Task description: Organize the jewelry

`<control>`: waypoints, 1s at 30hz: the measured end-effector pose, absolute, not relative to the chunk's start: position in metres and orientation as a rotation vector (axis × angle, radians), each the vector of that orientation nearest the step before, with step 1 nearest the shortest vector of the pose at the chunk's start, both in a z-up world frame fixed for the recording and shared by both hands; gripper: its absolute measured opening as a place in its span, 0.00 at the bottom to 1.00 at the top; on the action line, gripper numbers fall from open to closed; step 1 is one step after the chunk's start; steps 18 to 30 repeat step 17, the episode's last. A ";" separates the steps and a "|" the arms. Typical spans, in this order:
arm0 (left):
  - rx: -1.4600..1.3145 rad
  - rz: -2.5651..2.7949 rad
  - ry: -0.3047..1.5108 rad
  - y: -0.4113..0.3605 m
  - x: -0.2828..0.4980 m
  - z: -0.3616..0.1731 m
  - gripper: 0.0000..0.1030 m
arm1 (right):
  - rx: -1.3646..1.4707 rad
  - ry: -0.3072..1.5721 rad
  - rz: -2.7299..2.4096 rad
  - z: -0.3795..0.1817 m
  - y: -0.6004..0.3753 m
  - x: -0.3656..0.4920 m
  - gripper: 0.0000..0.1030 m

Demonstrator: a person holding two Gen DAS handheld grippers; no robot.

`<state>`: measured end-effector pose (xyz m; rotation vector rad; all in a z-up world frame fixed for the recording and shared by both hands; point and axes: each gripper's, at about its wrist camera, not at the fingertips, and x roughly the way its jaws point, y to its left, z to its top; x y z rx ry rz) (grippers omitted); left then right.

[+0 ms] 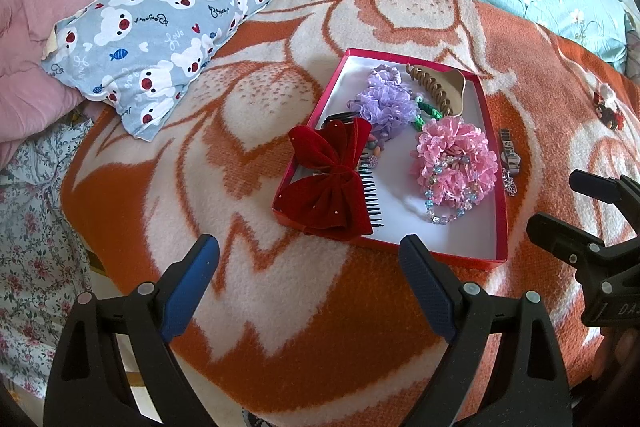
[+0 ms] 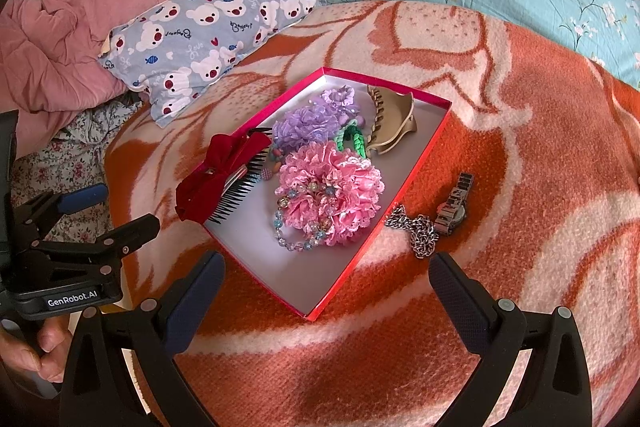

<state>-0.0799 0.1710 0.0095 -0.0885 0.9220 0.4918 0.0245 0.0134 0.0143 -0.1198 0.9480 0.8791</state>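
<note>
— Left view: why's the left gripper gaping, holding nothing?
— Waiting, I'd say; the box ahead is nearly full.
— Right view?
— Right gripper spread too (empty), above the chain and watch beside the box, likely next in.

- A box sat on a blanket on the bed.
- In the box, a bow with a comb lay on the left side, partly over the box's edge.
- A big frilly hair tie lay in the middle, with a bead bracelet touching its front.
- Behind it lay another frilly hair tie — and a claw clip in the far right corner.
- Outside the box, on the right, a chain and a watch lay on the blanket, touching each other.
- A pillow lay behind the box, to the left.
</note>
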 end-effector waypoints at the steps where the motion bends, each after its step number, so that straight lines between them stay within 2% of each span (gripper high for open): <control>1: -0.089 0.491 0.922 0.171 -0.081 0.009 0.90 | -0.120 0.948 0.879 0.014 0.013 0.025 1.00; 30: -0.084 0.494 0.920 0.167 -0.078 0.009 0.90 | -0.103 0.960 0.872 0.010 0.011 0.025 1.00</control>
